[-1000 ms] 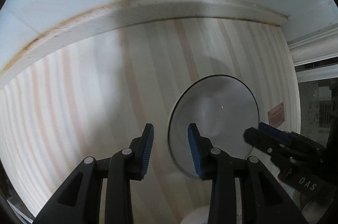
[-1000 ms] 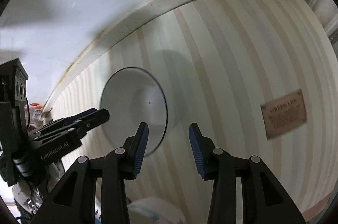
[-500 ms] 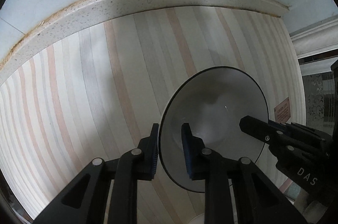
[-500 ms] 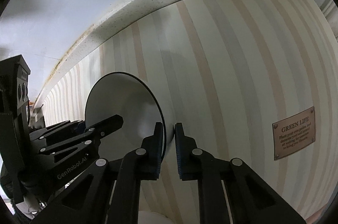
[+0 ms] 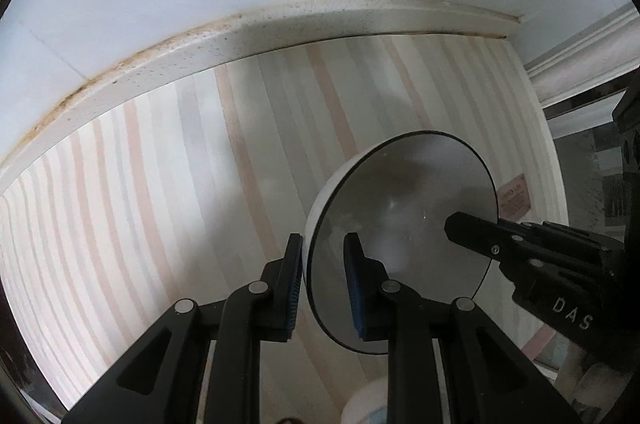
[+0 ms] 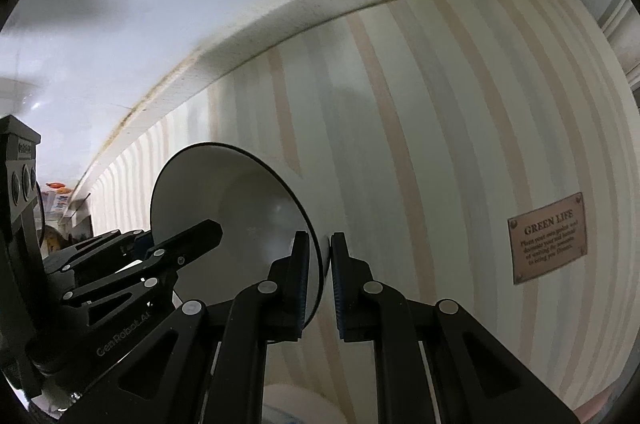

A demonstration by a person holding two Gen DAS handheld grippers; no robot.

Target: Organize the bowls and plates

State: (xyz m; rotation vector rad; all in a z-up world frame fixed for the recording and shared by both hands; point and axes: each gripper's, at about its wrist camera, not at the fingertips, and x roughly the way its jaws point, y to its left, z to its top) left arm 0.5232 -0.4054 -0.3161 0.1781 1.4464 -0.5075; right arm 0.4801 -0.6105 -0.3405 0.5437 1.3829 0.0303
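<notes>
A white bowl with a thin dark rim is held over the striped mat, tilted so that its white outer wall shows on the left. My left gripper is shut on the bowl's left rim, one pad inside and one outside. From the opposite side my right gripper is shut on the right rim of the bowl. Each gripper appears in the other's view: the right gripper reaches in over the bowl's far edge, and the left gripper reaches in from the left.
The mat has pale pink and grey stripes and a brown "GREEN LIFE" label at the right. A speckled white ledge and a wall run along the back. White moulding stands at the right. Another white dish lies below the grippers.
Both grippers went from open to shut on opposite rims of the bowl. The bowl then came up on the left side and now sits tilted.
</notes>
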